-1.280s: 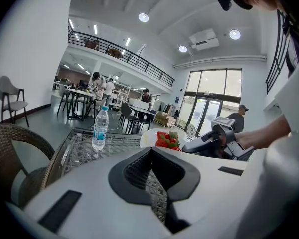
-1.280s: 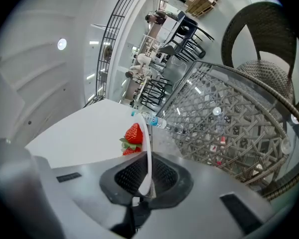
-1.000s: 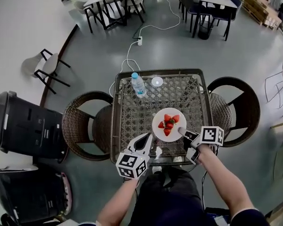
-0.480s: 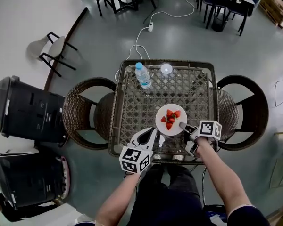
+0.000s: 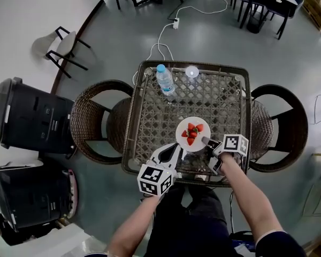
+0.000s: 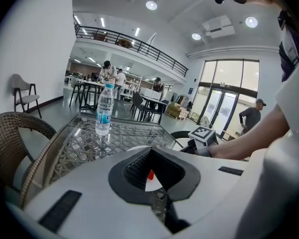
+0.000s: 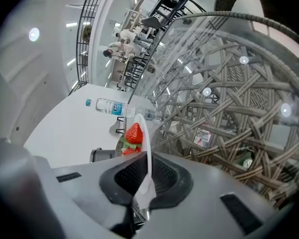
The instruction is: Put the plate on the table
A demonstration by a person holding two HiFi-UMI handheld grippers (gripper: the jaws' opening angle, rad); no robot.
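A white plate (image 5: 183, 128) carrying cut strawberries (image 5: 191, 133) sits over the near right part of the glass-topped wicker table (image 5: 150, 122). My right gripper (image 5: 208, 142) is shut on its near right rim. In the right gripper view the rim (image 7: 143, 143) runs edge-on between the jaws, with a strawberry (image 7: 133, 133) beyond. Whether the plate rests on the glass I cannot tell. My left gripper (image 5: 170, 153) hangs open at the table's front edge, just left of the plate, holding nothing. Through its jaws the plate (image 6: 148, 184) shows.
A water bottle (image 5: 165, 80) and a small clear cup (image 5: 191, 71) stand at the table's far edge. Wicker chairs flank the table on the left (image 5: 93, 122) and right (image 5: 281, 125). Black bins (image 5: 27, 116) stand further left. A cable and power strip (image 5: 176, 23) lie on the floor beyond.
The head view has shifted, so the table sits a little higher in frame. Plate and both grippers keep about the same place over the table.
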